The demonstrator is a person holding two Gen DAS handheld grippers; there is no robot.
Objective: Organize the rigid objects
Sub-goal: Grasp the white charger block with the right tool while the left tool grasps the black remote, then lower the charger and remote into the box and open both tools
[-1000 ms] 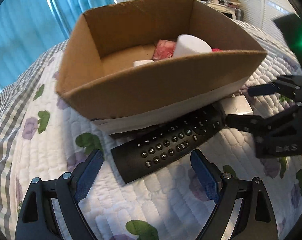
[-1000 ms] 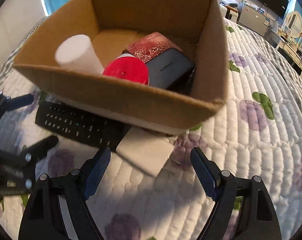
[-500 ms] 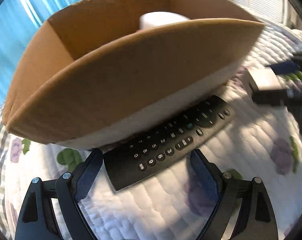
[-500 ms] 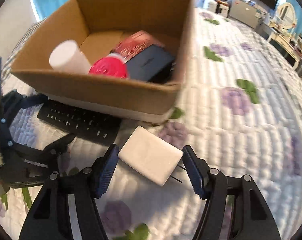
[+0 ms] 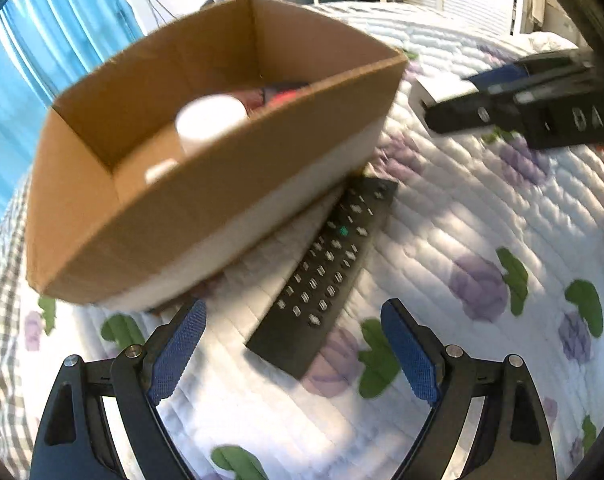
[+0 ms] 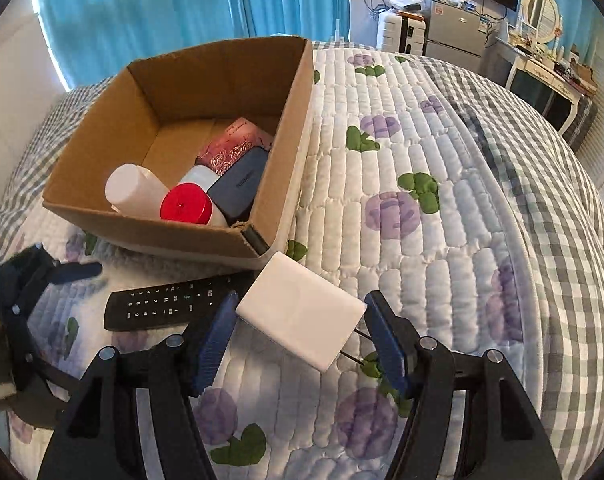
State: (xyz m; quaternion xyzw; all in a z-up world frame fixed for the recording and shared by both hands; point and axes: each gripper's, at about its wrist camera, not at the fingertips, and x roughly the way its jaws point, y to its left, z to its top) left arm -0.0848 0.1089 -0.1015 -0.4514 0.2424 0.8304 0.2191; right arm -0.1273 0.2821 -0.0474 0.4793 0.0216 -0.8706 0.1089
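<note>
right gripper (image 6: 300,334) pinching white charger block (image 6: 302,314), lifted off quilt (image 6: 442,240), box (image 6: 174,240) just far-left; left gripper (image 5: 292,356) spread, empty, remote (image 5: 328,268) between its fingers, long axis running near-to-far toward box, left hand nearer

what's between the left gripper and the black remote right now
Only bare quilt. In the left wrist view the left gripper is open and the remote lies just beyond the jaws, untouched, its far end by the cardboard box.
</note>
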